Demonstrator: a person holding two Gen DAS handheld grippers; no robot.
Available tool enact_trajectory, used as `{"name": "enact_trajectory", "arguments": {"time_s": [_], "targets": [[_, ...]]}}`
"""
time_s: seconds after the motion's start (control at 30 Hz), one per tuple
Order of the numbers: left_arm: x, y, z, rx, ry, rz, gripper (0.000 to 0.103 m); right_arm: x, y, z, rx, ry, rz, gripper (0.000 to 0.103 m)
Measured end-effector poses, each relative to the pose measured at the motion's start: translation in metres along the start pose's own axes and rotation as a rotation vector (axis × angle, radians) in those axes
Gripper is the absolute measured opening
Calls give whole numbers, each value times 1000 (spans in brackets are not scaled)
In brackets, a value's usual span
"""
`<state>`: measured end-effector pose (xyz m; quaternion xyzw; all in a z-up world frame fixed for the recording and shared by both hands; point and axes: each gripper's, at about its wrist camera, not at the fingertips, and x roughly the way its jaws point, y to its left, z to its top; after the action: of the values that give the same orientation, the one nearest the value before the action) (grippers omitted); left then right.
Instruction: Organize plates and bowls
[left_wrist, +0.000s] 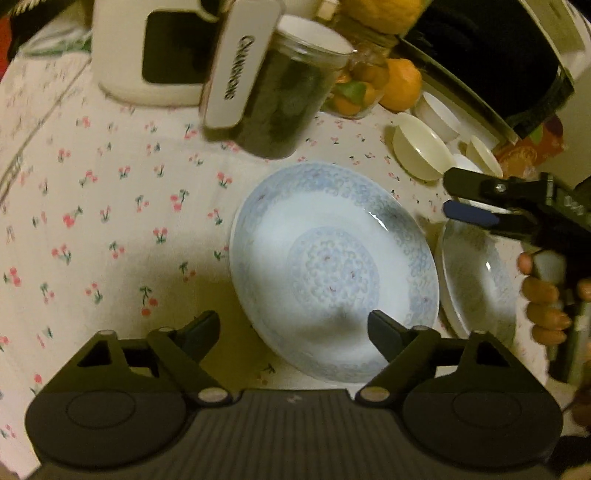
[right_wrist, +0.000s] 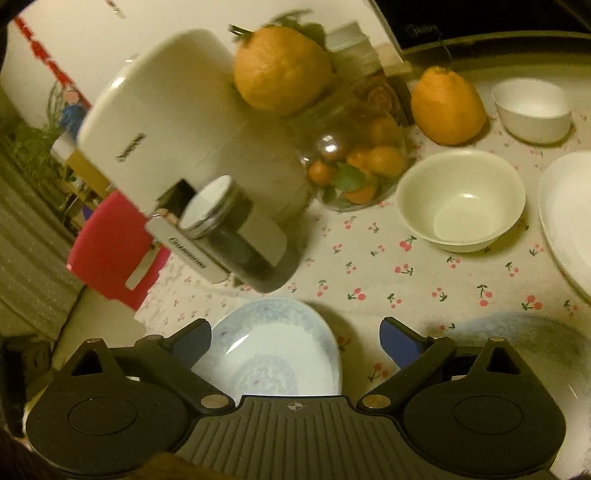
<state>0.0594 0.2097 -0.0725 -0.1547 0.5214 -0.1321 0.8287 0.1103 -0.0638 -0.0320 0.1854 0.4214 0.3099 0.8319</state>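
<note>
Cherry-print tablecloth (left_wrist: 110, 229) holds a blue-patterned plate (left_wrist: 332, 269); both hand-held grippers, left (left_wrist: 293, 330) and right (right_wrist: 295, 338), gape empty.

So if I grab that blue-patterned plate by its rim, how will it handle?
The blue-patterned plate looks like glazed ceramic: rigid, probably fragile if dropped. Its glossy highlight suggests a slick rim, so it may slip in the jaws. It sits flat on the tablecloth, and its raised, flared edge likely gives some purchase.

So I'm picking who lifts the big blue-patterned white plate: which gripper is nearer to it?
Left. The left gripper hangs open over the blue-patterned plate's near rim; the right gripper, also open, hovers beside its far right edge.
</note>
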Motion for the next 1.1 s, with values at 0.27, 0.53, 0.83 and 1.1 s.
{"name": "enact_trajectory", "arguments": {"time_s": [0.27, 0.53, 0.83, 1.1], "targets": [[7, 0, -2, -43, 43, -38, 60, 22, -4, 4, 12, 26, -43, 60], [8, 3, -3, -65, 38, -10, 47, 35, -7, 1, 11, 55, -101, 40], [5, 11, -3, -109, 27, 28, 21, 40, -6, -3, 7, 82, -104, 28], [5, 11, -6, -117, 20, 45, 14, 45, -3, -6, -14, 104, -115, 15]]}}
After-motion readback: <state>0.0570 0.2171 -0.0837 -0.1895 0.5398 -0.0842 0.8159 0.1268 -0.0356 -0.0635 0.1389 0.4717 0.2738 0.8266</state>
